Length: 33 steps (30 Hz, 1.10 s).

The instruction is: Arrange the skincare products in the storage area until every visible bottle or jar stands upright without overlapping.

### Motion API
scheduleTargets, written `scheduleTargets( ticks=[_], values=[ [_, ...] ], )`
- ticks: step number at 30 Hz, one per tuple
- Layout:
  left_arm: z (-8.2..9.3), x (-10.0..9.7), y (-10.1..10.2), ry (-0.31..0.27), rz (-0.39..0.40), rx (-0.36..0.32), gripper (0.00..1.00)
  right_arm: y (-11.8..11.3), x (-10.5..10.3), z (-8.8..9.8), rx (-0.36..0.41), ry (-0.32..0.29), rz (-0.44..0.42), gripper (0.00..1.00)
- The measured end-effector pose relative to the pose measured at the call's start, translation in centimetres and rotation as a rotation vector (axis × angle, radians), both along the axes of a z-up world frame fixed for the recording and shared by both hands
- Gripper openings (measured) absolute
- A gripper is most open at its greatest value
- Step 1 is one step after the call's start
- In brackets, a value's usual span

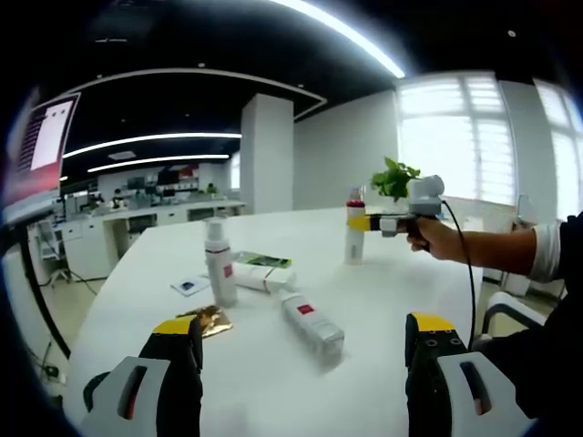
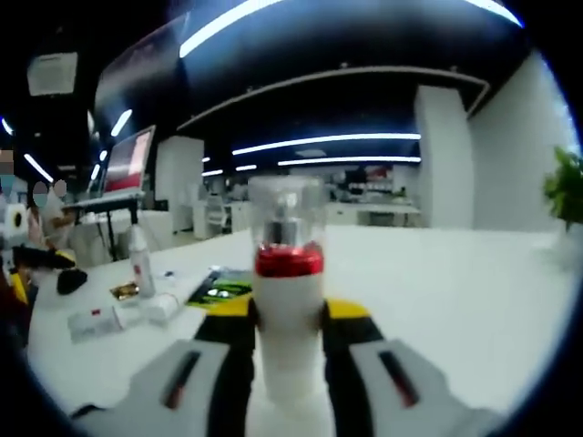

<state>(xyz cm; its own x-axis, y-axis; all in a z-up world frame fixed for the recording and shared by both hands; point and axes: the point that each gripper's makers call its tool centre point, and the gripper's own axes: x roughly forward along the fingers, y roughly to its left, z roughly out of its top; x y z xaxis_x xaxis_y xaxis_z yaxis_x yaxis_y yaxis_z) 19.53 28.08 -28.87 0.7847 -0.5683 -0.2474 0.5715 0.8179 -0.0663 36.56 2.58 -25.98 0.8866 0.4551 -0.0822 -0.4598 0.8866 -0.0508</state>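
Note:
A white bottle with a red band and clear cap [image 2: 287, 273] stands upright, and my right gripper [image 2: 287, 314] is shut on its body. In the left gripper view that bottle [image 1: 354, 232] rests on the white table [image 1: 392, 291] at the far right, with the right gripper [image 1: 372, 222] clamped on it from the right. A second white bottle with a clear cap [image 1: 219, 266] stands upright at centre left. A white bottle with a red label [image 1: 311, 328] lies on its side. A white tube [image 1: 262, 273] lies flat behind it. My left gripper [image 1: 303, 324] hangs open above the near table.
A gold foil packet [image 1: 208, 320] and a small card [image 1: 189, 286] lie by the upright bottle. A green potted plant [image 1: 394, 177] stands at the table's far right. A person's hand and sleeve [image 1: 474, 244] reach in from the right. Office desks stand beyond the table.

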Motion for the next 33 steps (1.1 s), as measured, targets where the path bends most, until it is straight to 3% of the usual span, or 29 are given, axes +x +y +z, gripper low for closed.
scheduleTargets(
  ticks=[12, 33],
  values=[
    [-0.1, 0.1, -0.1, 0.001, -0.001, 0.001, 0.94, -2.3, 0.8, -0.1, 0.013, -0.023, -0.119, 0.26],
    [-0.1, 0.0, 0.0, -0.003, 0.004, -0.010, 0.94, -6.2, 0.6, 0.1, 0.022, -0.124, -0.323, 0.26]
  ],
)
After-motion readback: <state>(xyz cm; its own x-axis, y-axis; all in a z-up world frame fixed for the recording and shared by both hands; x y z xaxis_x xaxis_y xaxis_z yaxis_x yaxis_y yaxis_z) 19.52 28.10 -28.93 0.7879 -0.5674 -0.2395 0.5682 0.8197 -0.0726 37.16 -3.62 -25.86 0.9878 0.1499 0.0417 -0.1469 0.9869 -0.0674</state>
